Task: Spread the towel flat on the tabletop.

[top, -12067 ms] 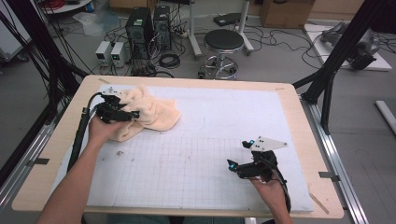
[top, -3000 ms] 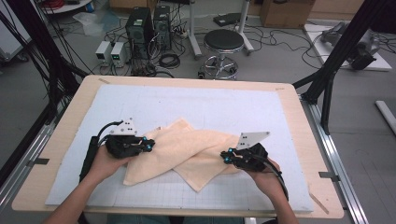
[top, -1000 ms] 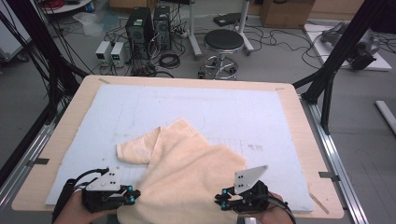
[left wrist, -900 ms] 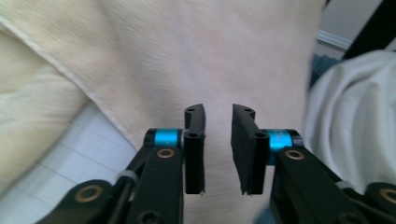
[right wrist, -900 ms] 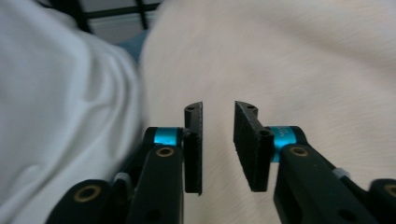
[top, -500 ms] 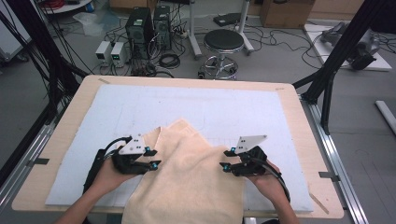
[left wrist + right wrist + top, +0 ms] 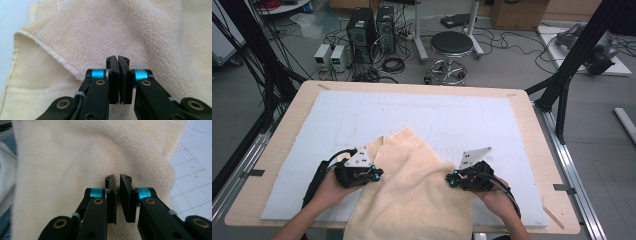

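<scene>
Since half a sec ago both hands have edged toward the near edge w/ the towel (image 7: 412, 195), and both sets of jaws have just been closing after a brief opening. Towel now lies across the near-middle of the white mat (image 7: 337, 115), one folded corner pointing away from the person, the near end hanging off the table edge (image 7: 242, 215). Left gripper (image 7: 373, 174) sits at the towel's left side, jaws together, nipping what looks like a thin bit of pile in the left gripper view (image 7: 117, 60). Right gripper (image 7: 453, 180) at the right side; jaws nearly together w/ a sliver of gap, cloth bunched at the tips (image 7: 117, 178), likely pinched.

Handling: soft, limp terry, light, not slippery, will sag and drag. Best grabbed at hemmed edges or corners, not mid-pile. Both forearms low, grippers about level, tips pointing inward at each other
</scene>
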Demonstrator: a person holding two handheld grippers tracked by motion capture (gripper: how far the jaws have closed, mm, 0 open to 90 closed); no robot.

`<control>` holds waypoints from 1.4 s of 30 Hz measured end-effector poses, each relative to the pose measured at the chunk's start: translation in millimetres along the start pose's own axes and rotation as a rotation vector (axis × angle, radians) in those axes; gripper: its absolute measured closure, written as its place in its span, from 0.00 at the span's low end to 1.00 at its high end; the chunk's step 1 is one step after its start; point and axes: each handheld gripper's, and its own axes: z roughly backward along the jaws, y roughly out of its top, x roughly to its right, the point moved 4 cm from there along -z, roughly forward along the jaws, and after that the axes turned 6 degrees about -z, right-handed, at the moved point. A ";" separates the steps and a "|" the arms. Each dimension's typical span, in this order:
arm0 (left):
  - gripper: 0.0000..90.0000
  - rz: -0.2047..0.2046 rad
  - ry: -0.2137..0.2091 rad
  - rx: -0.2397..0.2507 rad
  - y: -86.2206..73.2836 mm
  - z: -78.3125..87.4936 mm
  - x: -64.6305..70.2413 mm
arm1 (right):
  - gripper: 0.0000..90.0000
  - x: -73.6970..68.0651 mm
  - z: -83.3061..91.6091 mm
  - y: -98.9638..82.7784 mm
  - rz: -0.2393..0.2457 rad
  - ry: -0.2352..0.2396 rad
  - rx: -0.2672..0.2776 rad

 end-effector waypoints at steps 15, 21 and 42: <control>0.78 0.024 -0.045 0.065 -9.1 51.6 39.5 | 0.72 -15.3 26.9 30.5 0.066 0.005 0.055; 0.71 0.039 -0.009 0.140 11.4 32.6 8.1 | 0.71 23.2 -0.3 59.4 0.064 -0.055 0.059; 0.86 0.140 -0.061 0.017 18.2 -61.4 -49.3 | 0.90 76.0 -73.7 53.1 -0.049 -0.036 -0.056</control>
